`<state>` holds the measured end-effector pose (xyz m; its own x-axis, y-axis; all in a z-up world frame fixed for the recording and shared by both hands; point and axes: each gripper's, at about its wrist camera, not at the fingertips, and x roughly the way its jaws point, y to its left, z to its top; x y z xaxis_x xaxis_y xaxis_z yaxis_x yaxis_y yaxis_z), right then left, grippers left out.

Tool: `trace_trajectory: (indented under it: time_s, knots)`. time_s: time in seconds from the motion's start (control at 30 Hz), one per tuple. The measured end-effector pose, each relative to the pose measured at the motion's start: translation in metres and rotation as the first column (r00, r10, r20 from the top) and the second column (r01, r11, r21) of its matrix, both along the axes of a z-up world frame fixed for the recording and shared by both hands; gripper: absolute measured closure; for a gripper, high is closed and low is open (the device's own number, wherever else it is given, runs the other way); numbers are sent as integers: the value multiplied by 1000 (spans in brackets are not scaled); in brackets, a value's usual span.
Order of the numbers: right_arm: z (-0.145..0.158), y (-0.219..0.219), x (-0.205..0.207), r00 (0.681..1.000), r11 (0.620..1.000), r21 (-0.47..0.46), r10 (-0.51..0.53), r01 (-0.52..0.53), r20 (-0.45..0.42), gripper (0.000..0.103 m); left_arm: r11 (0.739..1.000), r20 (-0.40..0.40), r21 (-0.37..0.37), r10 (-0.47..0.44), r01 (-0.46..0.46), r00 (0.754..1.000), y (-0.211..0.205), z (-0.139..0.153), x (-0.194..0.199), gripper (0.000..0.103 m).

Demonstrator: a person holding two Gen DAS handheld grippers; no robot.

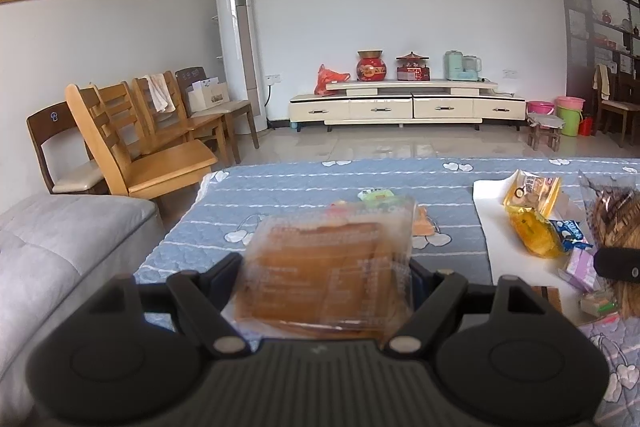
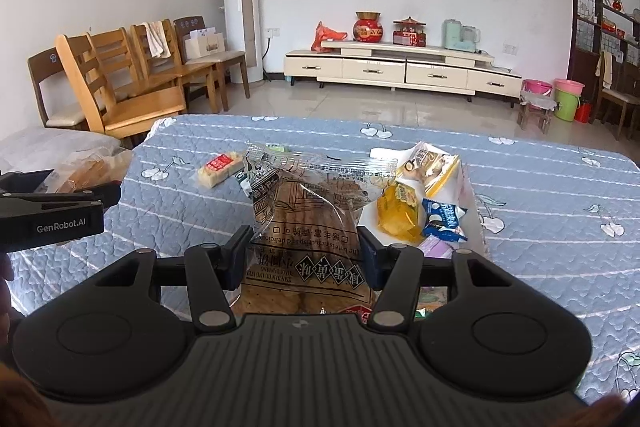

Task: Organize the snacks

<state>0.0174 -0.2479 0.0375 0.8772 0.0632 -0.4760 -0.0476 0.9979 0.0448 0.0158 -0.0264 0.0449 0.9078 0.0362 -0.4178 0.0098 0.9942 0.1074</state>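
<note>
Since both hand-held grippers are loaded, left (image 1: 324, 275) clamping the bread pack (image 1: 324, 267), right (image 2: 302, 259) the biscuit bag (image 2: 308, 211), lower each level before releasing onto the white sheet (image 2: 470, 195).

**Soft daylight, strong fisheye bend**

Both views are bright and even, with weak shadows. The floor (image 1: 400, 143) shows pale glare, perhaps from a window. The packet (image 1: 328, 267) in the left view is blurred. Walls curve and corners darken.
</note>
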Motion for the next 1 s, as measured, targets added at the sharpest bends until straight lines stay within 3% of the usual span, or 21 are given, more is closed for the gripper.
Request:
trace_trajectory:
  time_s: [1.0]
  knots:
    - [8,-14,-15,996,996,-14,-89,89,32,35,999,-33,-25,-43,42,999,-1,-5,0,23]
